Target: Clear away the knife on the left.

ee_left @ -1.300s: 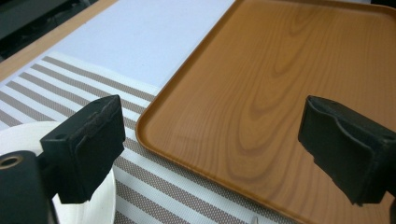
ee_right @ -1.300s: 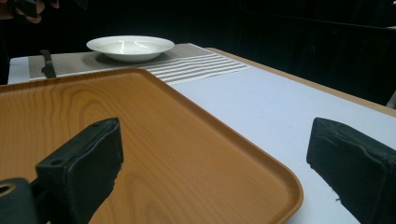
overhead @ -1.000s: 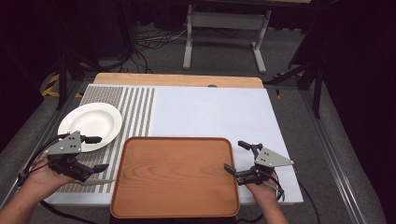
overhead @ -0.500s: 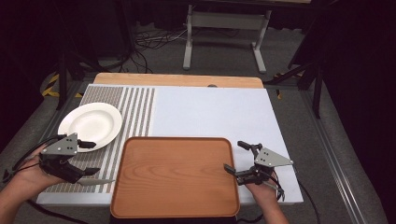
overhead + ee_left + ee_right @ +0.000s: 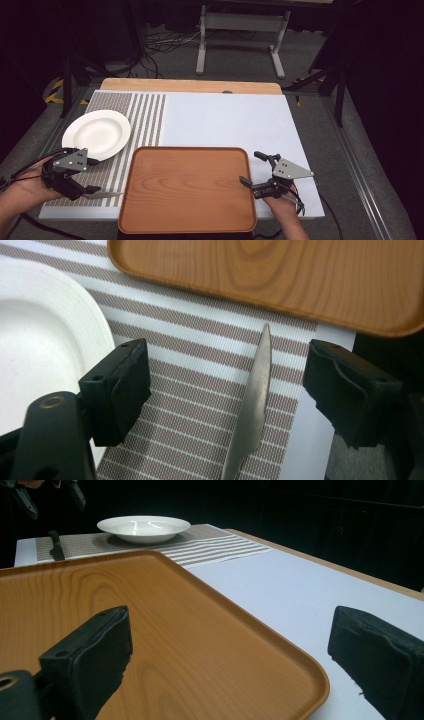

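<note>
A silver knife [image 5: 252, 405] lies on the striped placemat [image 5: 190, 340], just left of the wooden tray [image 5: 187, 187]. My left gripper [image 5: 92, 175] stands over the knife's blade [image 5: 102, 195]. Its jaws are open and have just been closing a little. The knife is between them, and neither pad [image 5: 125, 390] touches it. A white deep plate [image 5: 97, 134] sits on the placemat beyond that gripper. My right gripper [image 5: 252, 169] is open at the tray's right rim [image 5: 300, 672], one jaw over the tray and one over the white table top, holding nothing.
The white table top [image 5: 225, 120] stretches beyond the tray, to a wooden strip [image 5: 190, 86] at the far edge. The tray's near edge overhangs the table front. Cables and a metal stand [image 5: 240, 30] sit on the floor behind.
The left gripper's jaws stand a little narrower around the knife than before. The knife, the plate, the tray and the right gripper have not moved.
</note>
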{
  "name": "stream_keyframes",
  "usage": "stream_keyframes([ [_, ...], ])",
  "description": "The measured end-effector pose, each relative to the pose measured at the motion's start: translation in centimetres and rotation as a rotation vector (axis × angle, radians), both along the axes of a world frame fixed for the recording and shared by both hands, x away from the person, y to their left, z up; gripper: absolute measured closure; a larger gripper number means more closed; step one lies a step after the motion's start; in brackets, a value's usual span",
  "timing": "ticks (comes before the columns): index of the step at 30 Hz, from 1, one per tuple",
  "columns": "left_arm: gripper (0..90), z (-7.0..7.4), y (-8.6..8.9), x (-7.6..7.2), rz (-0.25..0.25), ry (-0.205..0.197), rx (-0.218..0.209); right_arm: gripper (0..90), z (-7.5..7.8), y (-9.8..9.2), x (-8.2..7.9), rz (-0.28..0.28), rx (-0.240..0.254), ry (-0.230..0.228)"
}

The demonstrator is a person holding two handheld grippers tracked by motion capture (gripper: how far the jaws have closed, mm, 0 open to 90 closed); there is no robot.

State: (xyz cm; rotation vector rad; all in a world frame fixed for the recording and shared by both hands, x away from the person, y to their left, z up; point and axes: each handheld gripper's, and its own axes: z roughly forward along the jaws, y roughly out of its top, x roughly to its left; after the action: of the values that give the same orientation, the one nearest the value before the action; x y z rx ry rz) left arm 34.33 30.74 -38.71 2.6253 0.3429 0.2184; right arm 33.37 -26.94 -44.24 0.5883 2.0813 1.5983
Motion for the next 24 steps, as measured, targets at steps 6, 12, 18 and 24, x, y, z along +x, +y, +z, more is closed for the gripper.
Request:
stream_keyframes([
  [6, 19.9, -0.2, 0.5, 0.2, 0.005, 0.027, 0.031, 4.9, 0.0, -0.1, 0.0, 0.003, 0.003, -0.001],
  [12, 22.7, -0.6, 0.9, 0.4, 0.002, 0.078, 0.072, 4.8, 0.1, -0.1, 0.0, 0.003, 0.004, -0.002],
  [18, 22.9, -1.1, 1.2, 0.7, -0.009, 0.123, 0.112, 4.9, 0.1, -0.1, -0.1, 0.005, 0.011, -0.005],
  [24, 25.1, -1.5, 1.3, 0.7, -0.023, 0.136, 0.160, 4.8, 0.1, -0.1, -0.1, 0.011, 0.009, -0.003],
])
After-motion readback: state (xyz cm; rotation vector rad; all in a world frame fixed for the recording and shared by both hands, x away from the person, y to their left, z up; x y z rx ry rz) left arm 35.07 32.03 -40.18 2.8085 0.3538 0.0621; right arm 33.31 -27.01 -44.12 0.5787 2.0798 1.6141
